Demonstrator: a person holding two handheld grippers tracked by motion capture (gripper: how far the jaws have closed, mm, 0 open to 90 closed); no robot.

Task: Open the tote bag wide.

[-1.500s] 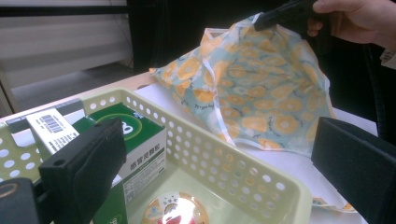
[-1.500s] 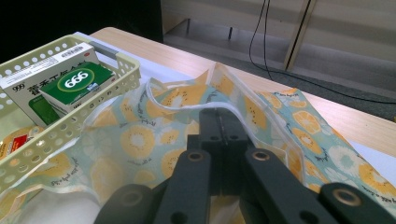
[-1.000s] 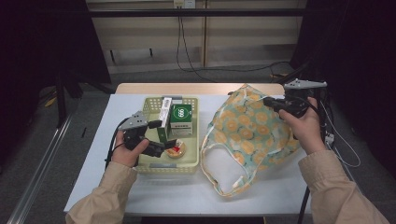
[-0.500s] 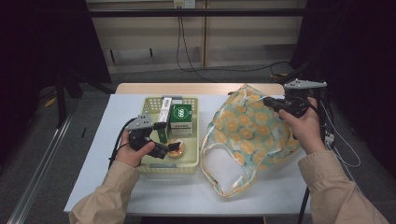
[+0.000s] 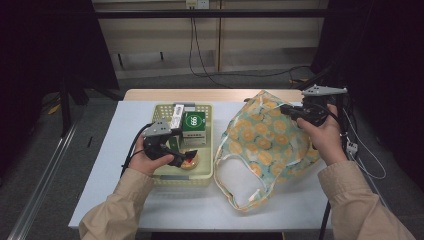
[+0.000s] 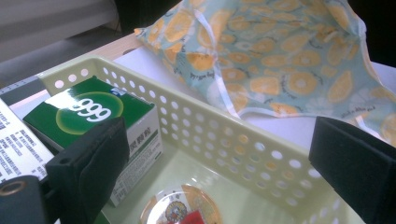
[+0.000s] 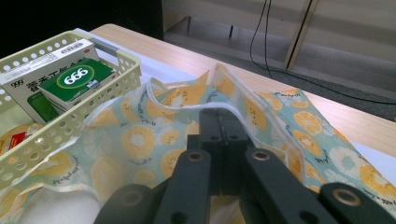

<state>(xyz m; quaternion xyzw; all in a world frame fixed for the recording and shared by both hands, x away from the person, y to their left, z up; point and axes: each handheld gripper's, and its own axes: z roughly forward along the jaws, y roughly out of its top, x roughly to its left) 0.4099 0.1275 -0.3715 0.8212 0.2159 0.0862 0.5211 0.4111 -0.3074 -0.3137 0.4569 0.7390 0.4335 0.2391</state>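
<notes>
A: Left gripper [image 5: 181, 159]?
B: Jaws spread, over round packet [image 6: 180, 211] in yellow basket [image 5: 206, 176].
A: Right gripper [image 7: 223, 122]?
B: Pressed together, pinching fruit-print bag [image 5: 265, 142] at its rim, beside basket.

I see my left gripper [image 5: 182, 159] lower and nearer me in the pale-yellow perforated plastic basket [image 5: 206, 172] | jaws now over the round clear-lidded snack cup [image 5: 190, 161]
</notes>
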